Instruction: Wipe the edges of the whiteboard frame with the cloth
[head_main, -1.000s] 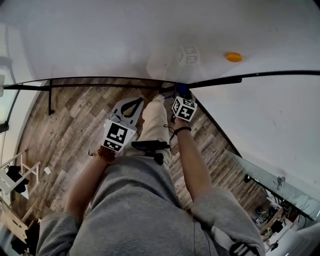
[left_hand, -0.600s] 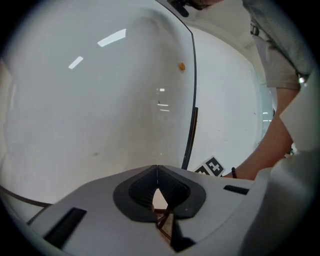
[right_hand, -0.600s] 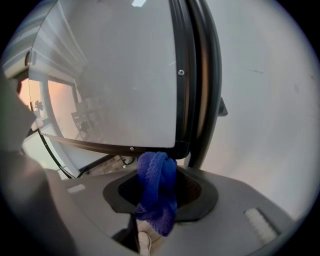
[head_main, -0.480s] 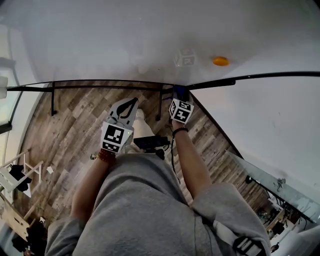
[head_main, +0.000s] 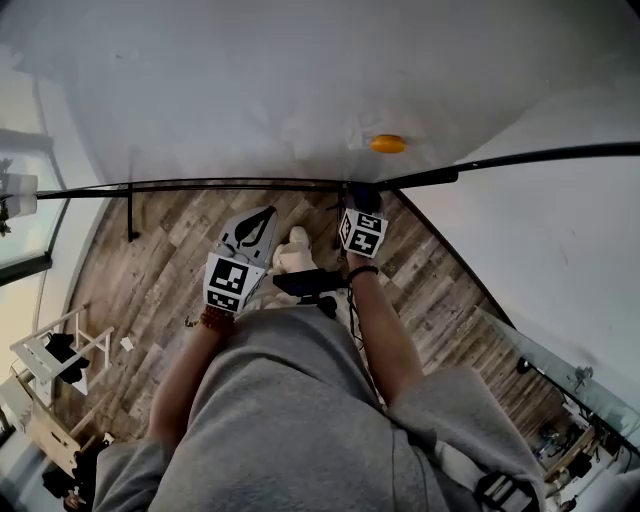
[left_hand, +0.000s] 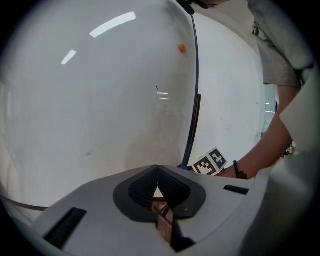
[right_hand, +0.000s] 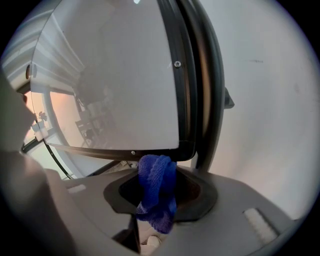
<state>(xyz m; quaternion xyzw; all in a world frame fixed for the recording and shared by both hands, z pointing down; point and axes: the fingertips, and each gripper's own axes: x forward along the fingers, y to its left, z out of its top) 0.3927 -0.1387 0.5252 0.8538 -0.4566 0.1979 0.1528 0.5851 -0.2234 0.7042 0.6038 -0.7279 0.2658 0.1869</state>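
Observation:
The whiteboard's black frame (head_main: 200, 185) runs across the head view under the white board face. My right gripper (head_main: 360, 200) is shut on a blue cloth (head_main: 361, 191) and holds it against that frame. In the right gripper view the cloth (right_hand: 157, 187) bunches between the jaws and touches the lower corner of the frame (right_hand: 186, 90). My left gripper (head_main: 266, 213) hangs left of it, below the frame, shut with nothing in it. In the left gripper view the shut tips (left_hand: 157, 168) face the board, with the frame (left_hand: 192, 115) to the right.
An orange magnet (head_main: 387, 144) sticks on the board just above the right gripper, also visible in the left gripper view (left_hand: 182, 48). A black stand leg (head_main: 130, 215) drops to the wooden floor (head_main: 150, 270). White furniture (head_main: 55, 350) stands at lower left.
The right gripper with the cloth has slid along the frame and is now nearly under the orange magnet. The left gripper has kept its place beside it.

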